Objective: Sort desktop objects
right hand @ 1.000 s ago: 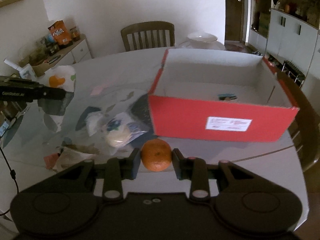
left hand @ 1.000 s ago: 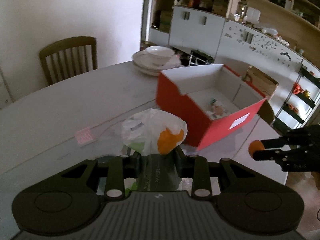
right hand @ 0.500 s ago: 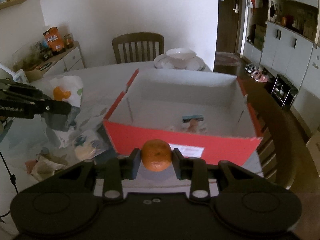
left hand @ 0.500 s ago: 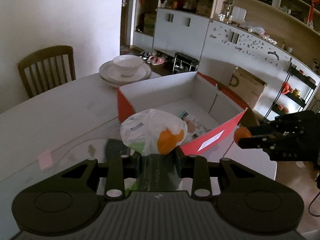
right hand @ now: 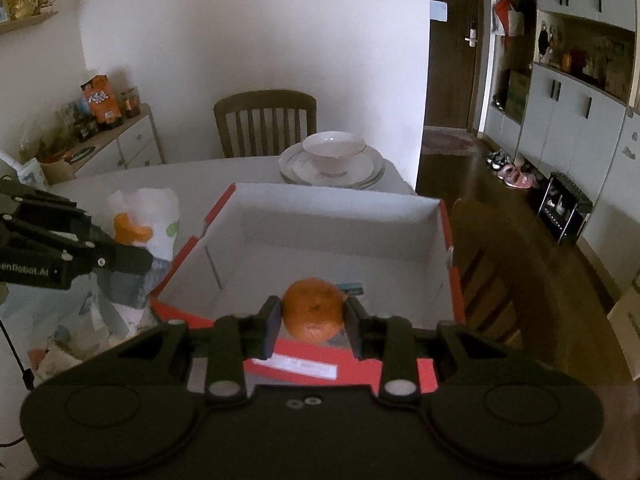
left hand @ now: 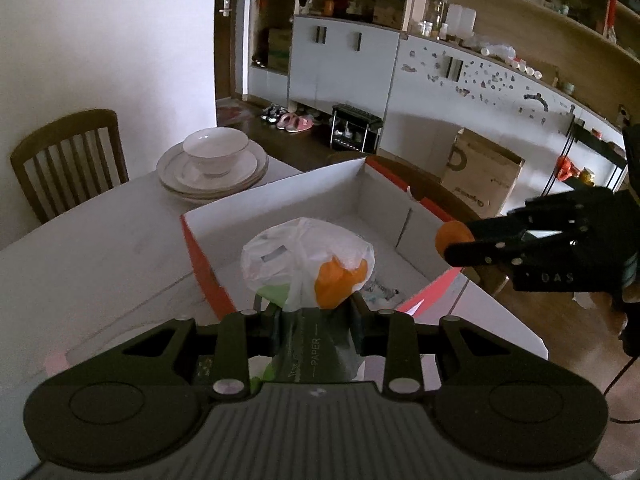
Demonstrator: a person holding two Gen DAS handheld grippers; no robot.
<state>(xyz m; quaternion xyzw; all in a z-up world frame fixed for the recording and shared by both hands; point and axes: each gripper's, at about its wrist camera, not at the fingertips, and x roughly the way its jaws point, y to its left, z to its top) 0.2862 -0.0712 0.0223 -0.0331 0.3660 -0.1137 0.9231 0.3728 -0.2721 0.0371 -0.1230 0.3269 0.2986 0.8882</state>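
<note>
The left gripper has its fingers clamped on a crumpled white plastic bag w/ orange and green print — the bag bulges above the fingertips, and a greenish wrapper marked "PAPER" sits between the fingers below it. In the left wrist view the bag hangs in front of the open red cardboard box w/ white inside, over its near-left part.

The right gripper has its fingers closed on a round orange tangerine, one pad on each side of the fruit. In the right wrist view the tangerine is held above the box's near red wall, at the edge of the opening. From the left wrist view the same gripper comes in from the right, fruit showing at its tip.

Inside the box: a small dark-and-teal packet lies on the white floor just behind the tangerine (partly hidden, can't tell what it is), plus some printed wrappers seen past the bag.

The box stands on a pale round surface. Beyond its far wall sits a white bowl on stacked white plates, and behind that a dark wooden chair w/ slatted back. Left of the box, under the left gripper, the surface holds loose crumpled wrappers and bags — too jumbled to tell apart.
</note>
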